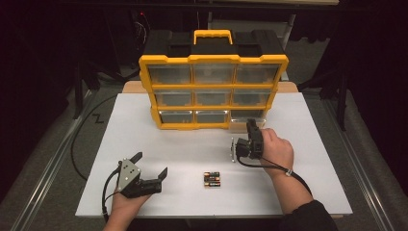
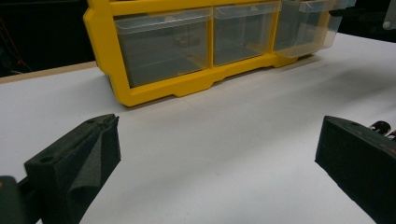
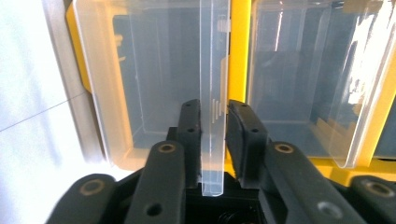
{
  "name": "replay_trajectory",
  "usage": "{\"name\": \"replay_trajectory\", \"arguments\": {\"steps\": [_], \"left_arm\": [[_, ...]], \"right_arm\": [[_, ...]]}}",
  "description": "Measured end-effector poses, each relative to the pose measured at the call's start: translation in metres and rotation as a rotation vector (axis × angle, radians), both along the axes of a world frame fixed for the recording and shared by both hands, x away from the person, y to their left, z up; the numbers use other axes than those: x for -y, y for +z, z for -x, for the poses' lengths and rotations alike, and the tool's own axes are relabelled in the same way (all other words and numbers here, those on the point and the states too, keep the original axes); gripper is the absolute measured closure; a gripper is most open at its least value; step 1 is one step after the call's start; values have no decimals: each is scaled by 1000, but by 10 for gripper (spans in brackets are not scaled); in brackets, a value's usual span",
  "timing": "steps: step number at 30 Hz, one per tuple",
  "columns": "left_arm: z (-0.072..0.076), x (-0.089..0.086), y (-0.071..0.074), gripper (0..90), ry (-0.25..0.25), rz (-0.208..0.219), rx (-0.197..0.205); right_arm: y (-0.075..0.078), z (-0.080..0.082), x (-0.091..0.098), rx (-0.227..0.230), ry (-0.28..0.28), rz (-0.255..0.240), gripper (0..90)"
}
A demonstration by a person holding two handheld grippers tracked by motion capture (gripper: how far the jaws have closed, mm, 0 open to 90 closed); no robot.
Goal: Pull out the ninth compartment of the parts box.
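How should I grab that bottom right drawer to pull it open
Pinch the clear front lip of the bottom-right drawer, coming straight at the cabinet's front. That lip is a thin tab sticking out, narrow enough to fit between the right gripper pads.

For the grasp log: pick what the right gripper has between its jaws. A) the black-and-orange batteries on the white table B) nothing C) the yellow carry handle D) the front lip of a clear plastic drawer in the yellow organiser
D: in the right gripper view, the right gripper straddles the clear plastic drawer's front lip, bottom right of the yellow organiser; the batteries lie apart.
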State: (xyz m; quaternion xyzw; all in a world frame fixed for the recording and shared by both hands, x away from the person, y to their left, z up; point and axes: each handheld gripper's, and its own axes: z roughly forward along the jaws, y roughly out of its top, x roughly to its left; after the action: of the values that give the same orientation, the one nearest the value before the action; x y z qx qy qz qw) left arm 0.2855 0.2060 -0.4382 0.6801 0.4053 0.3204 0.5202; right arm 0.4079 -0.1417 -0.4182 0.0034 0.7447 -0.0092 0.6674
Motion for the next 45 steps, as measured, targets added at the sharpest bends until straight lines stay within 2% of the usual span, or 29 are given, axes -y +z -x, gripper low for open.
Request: {"name": "replay_trajectory", "arguments": {"steps": [7,12,13,15,16,18,21,28,38,45], "left_arm": [[0,0,0,5,2,1,-2],[-1,0,-1,5,1,0,-5],[-1,0,-1,6,0,1,-5],[-1,-1,-1,6,-1,1,-5],[-1,-1,-1,5,-1,0,-5],[-1,-1,-1,6,-1,2,-4],[0,-1,-1,6,-1,2,-4],[0,0,-1,5,-5,-4,0],[-1,2,-2,6,-7,-13,-5],[-2,2,-2,5,-11,-10,-5]], "right_arm": [[-1,-1,-1,-31,3,15,627],[4,-5,-3,-53,7,38,610],[4,-6,-3,-60,-1,25,615],[7,-9,-4,-62,7,52,639],[6,-10,-4,-69,-3,35,660],[7,-12,-5,-66,13,61,711],[7,-10,-5,-62,8,49,779],[7,-5,-5,-67,5,54,783],[4,13,-4,-49,15,34,784],[5,22,-3,-56,15,38,784]]}}
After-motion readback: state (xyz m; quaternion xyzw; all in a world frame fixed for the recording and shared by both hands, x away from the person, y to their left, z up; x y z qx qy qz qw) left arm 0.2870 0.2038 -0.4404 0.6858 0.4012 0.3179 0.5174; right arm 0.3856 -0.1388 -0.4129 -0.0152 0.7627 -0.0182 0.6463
